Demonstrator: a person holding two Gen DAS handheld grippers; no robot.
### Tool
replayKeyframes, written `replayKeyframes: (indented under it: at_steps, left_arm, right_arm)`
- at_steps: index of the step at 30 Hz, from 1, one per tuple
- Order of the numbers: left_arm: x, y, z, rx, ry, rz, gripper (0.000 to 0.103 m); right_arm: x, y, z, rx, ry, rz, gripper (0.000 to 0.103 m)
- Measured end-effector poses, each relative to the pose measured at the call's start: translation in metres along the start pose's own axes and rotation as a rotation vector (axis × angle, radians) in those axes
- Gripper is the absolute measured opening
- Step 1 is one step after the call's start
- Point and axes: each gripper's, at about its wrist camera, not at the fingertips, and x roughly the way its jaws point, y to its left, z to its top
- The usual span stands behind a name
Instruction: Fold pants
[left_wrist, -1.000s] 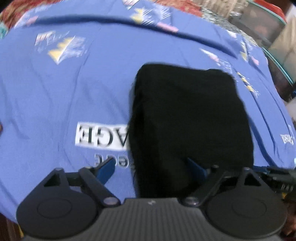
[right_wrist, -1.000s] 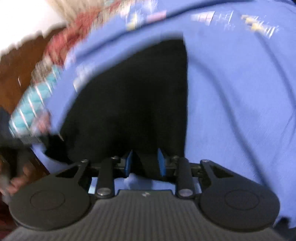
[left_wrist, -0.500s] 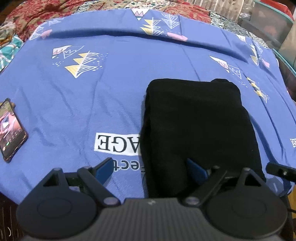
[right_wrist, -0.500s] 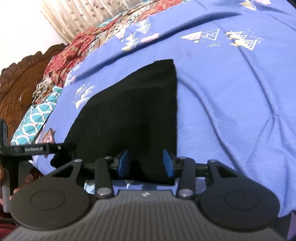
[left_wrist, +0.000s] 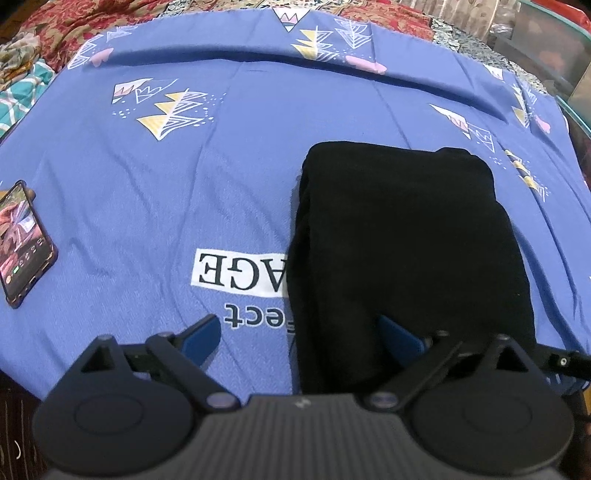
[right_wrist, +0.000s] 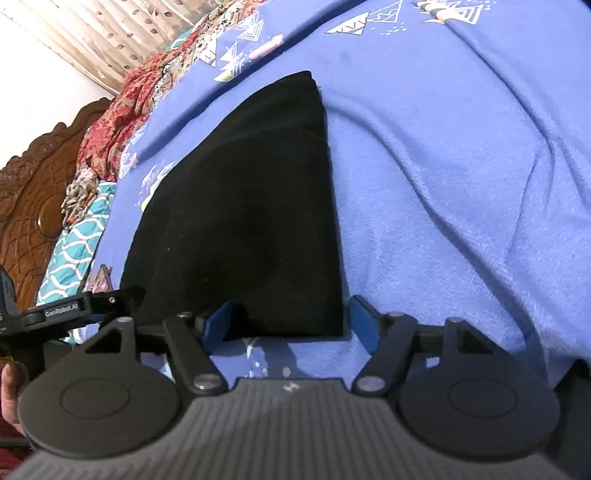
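Lying folded into a black fabric rectangle, the pants (left_wrist: 406, 251) rest on a blue printed bedsheet (left_wrist: 184, 177), long axis running away from both cameras.
Left gripper (left_wrist: 303, 332) and right gripper (right_wrist: 295, 317) straddle its near edge, jaws opening, nothing pinched; a dark-cased phone (left_wrist: 22, 240) lies well left, a carved wooden headboard (right_wrist: 33, 199) beyond.

My left camera sits behind my left gripper (left_wrist: 299, 334), close above the near edge of the bed, tilted steeply down across the blue sheet (left_wrist: 229, 177). My right camera looks from behind my right gripper (right_wrist: 293, 319), lower and flatter, toward the wooden headboard (right_wrist: 33, 206). Both views share the black folded pants (left_wrist: 406, 254) (right_wrist: 251, 221) and the sheet around them.
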Motion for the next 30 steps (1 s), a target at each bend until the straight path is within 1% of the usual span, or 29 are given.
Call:
replayKeyframes:
  at_steps: [5,12,20,25,30]
  left_arm:
    - [0.002,0.002,-0.001,-0.007,0.002,-0.001,0.099]
    - [0.005,0.006,-0.004,-0.031,0.006,-0.018,0.101]
    - [0.008,0.017,-0.006,-0.082,0.012,-0.086,0.101]
    - [0.008,0.027,-0.007,-0.094,0.016,-0.144,0.102]
    - [0.006,0.036,-0.008,-0.079,0.013,-0.192,0.103]
  right_arm:
    - [-0.006,-0.010,-0.004,0.026,-0.009,0.031,0.080]
    - [-0.007,-0.012,-0.004,0.041,-0.012,0.050,0.083]
    - [-0.007,-0.009,-0.004,0.033,-0.007,0.040,0.086]
    - [-0.006,-0.009,-0.003,0.032,-0.005,0.029,0.087]
    - [-0.007,-0.006,-0.003,0.029,-0.004,0.016,0.088]
